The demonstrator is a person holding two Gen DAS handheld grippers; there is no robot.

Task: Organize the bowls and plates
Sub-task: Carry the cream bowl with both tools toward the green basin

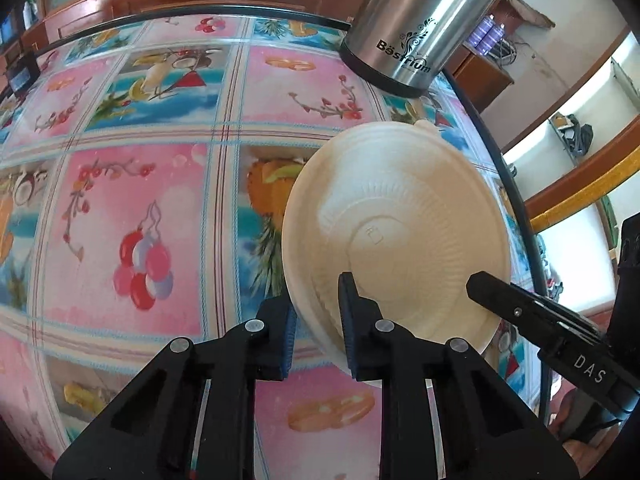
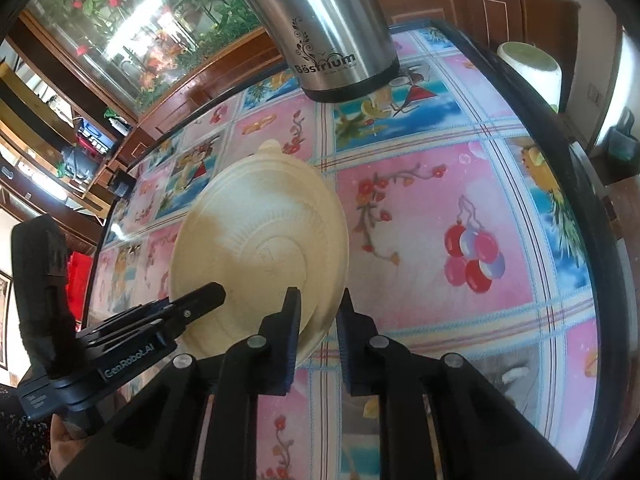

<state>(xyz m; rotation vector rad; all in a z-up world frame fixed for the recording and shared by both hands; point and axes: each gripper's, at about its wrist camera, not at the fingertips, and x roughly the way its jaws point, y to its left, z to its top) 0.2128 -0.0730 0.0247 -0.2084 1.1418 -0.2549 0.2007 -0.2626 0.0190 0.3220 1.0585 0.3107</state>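
Observation:
A cream ribbed plastic plate (image 1: 396,232) lies on the table with its near rim lifted; it also shows in the right wrist view (image 2: 260,248). My left gripper (image 1: 318,312) has its two fingers either side of the plate's near-left rim, closed on it. My right gripper (image 2: 318,320) has its fingers either side of the plate's near-right rim, closed on it. Each gripper shows in the other's view: the right one (image 1: 520,312) and the left one (image 2: 188,308). An upturned white bowl (image 2: 530,68) sits at the table's far right edge.
A steel Bästrium kettle (image 1: 420,28) stands behind the plate, also in the right wrist view (image 2: 332,32). The table carries a pink and blue fruit-print cloth (image 1: 132,200) with a black rim. Wooden cabinets and shelves stand around it.

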